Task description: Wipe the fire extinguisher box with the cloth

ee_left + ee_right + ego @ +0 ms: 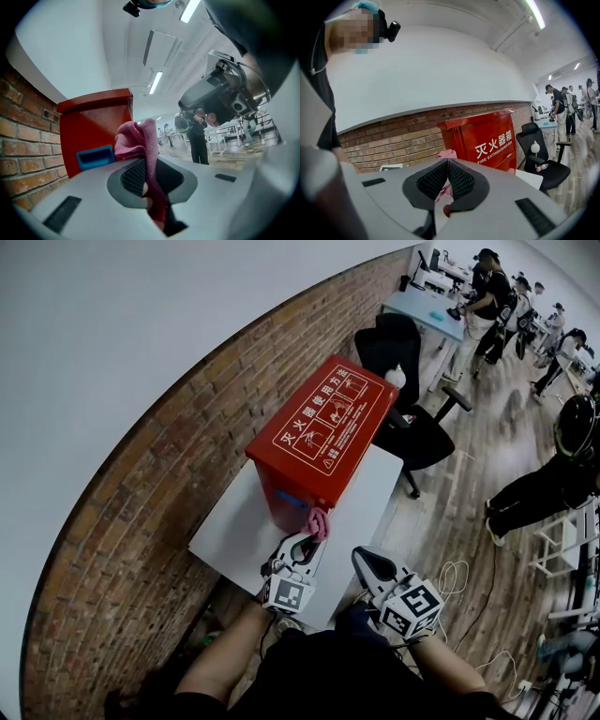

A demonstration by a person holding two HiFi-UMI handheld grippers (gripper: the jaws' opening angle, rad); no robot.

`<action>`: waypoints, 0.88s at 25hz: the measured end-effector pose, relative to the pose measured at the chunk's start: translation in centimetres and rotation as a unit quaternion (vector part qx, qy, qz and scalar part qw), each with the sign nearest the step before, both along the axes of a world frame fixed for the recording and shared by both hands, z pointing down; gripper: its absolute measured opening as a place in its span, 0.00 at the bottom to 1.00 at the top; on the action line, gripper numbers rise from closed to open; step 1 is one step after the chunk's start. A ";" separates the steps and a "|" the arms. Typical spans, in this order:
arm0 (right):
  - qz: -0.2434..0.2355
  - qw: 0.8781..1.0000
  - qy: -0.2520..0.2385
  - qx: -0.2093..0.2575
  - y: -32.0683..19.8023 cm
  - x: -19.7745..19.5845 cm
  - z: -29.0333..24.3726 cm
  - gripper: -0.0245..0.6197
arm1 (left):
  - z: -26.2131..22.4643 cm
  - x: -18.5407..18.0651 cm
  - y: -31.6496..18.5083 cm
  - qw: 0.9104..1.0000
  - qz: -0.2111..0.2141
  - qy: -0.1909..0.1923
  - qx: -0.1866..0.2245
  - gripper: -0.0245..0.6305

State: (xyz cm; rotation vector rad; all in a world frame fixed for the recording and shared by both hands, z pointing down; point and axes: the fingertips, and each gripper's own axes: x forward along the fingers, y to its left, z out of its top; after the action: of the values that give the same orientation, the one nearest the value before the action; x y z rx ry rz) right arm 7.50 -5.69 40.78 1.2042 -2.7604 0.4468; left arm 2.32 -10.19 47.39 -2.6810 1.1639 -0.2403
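Note:
The red fire extinguisher box [323, 432] stands on a white table [234, 540] against the brick wall, with a blue handle [291, 500] on its near end. My left gripper [307, 542] is shut on a pink cloth [320, 523], held just in front of that near end. In the left gripper view the cloth [140, 140] sticks up between the jaws, with the box [93, 124] close behind it. My right gripper [362, 561] hovers to the right of the left one, off the box, with its jaws shut and nothing between them. From the right gripper view [447, 165] the box [487, 140] shows with white lettering.
A black office chair [417, 427] with a white bottle [395, 377] on it stands just past the table's far end. Several people [497, 306] stand at desks at the back right. Cables [455, 577] lie on the wooden floor right of the table.

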 end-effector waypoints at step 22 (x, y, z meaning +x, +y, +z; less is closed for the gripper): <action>-0.010 1.000 0.006 -0.004 0.3 -1.1 0.4 0.07 | 1.7 -5.1 -2.6 0.997 -0.064 0.018 -0.025 0.12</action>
State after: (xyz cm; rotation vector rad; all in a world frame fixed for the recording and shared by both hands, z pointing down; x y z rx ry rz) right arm 6.35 -5.36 41.18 1.1716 -2.7550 0.4465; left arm -2.79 -12.82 49.08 -2.6671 1.3605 -0.2458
